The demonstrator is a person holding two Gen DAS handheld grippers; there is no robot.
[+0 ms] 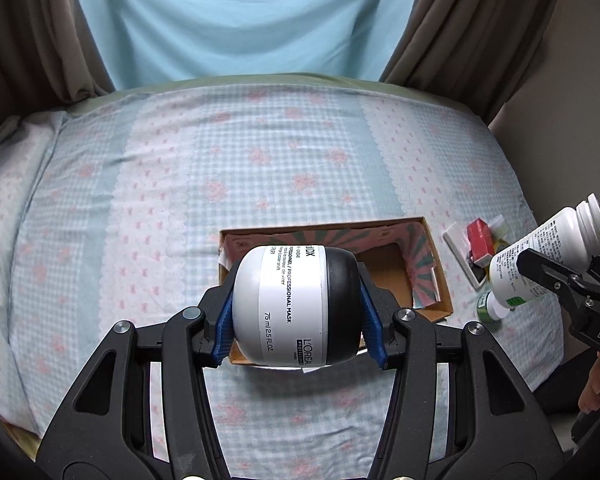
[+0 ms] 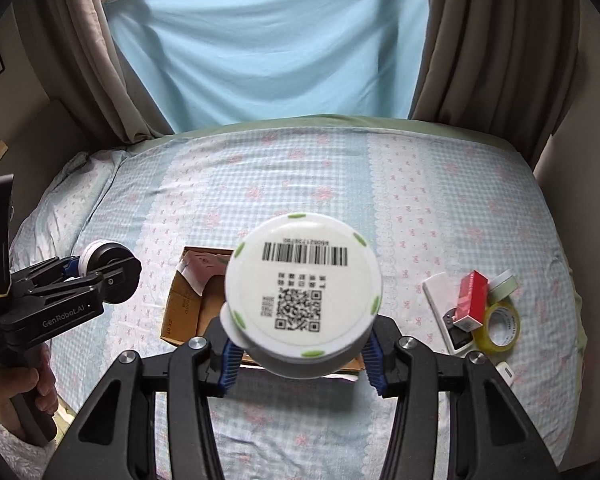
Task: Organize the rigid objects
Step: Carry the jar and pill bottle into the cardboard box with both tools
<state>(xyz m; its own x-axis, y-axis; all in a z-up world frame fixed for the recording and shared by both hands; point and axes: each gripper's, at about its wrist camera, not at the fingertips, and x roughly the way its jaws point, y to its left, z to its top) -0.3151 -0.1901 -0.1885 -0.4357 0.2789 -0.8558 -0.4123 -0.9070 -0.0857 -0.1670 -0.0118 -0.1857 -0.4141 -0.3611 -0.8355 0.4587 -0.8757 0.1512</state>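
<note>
My left gripper (image 1: 296,316) is shut on a white hair-mask jar with a black lid (image 1: 296,304), held on its side above the open cardboard box (image 1: 428,264) on the bed. My right gripper (image 2: 300,348) is shut on a white pill bottle (image 2: 304,292), its barcoded bottom facing the camera, above the same box (image 2: 180,304). In the left wrist view the right gripper (image 1: 556,276) holds that bottle (image 1: 548,248) tilted at the right edge. In the right wrist view the left gripper (image 2: 100,276) holds the jar (image 2: 104,258) at the left.
To the right of the box lie a red box (image 2: 472,296), a white flat device (image 2: 440,292), a yellow tape roll (image 2: 496,328), a pale green tape roll (image 2: 504,284) and a small green-capped bottle (image 1: 486,306). The patterned bedsheet (image 2: 300,184) stretches to curtains at the back.
</note>
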